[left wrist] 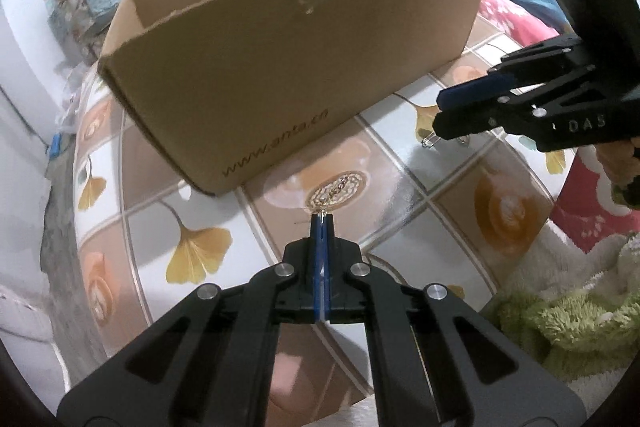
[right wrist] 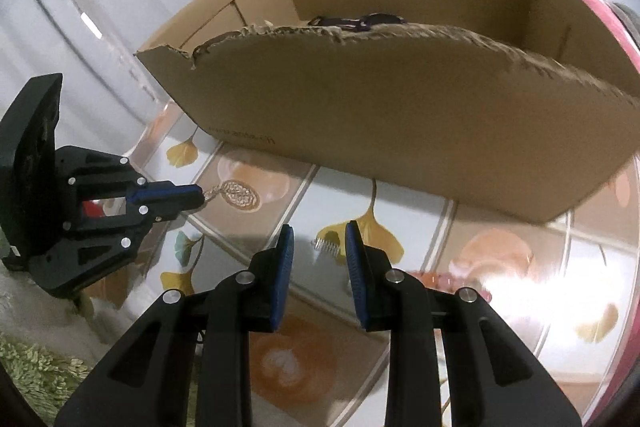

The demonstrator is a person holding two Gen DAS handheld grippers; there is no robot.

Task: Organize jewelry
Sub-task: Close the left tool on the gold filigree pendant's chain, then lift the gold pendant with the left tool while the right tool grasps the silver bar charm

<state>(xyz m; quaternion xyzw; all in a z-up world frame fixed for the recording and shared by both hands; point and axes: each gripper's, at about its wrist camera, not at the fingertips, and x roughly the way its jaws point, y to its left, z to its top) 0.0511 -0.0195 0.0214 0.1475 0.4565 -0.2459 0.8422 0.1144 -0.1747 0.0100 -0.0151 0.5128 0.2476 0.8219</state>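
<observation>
My left gripper [left wrist: 322, 215] is shut on the hook of a gold oval filigree earring [left wrist: 340, 191], held just above the tiled table; it also shows in the right wrist view [right wrist: 199, 195] with the earring [right wrist: 240, 195] hanging off its tips. My right gripper [right wrist: 319, 233] is open and empty, low over the table, in front of a small silver spring-like piece [right wrist: 329, 247]. In the left wrist view the right gripper [left wrist: 438, 113] is at the right, over a small clear piece [left wrist: 429, 141]. A cardboard box [left wrist: 280, 67] stands behind both.
The box [right wrist: 400, 115] has a torn front rim and holds a dark item [right wrist: 356, 21]. A pink bead bracelet [right wrist: 448, 281] lies at the right of my right gripper. Plush fabric [left wrist: 560, 319] borders the table's right side. The table's left edge [left wrist: 76, 187] drops off.
</observation>
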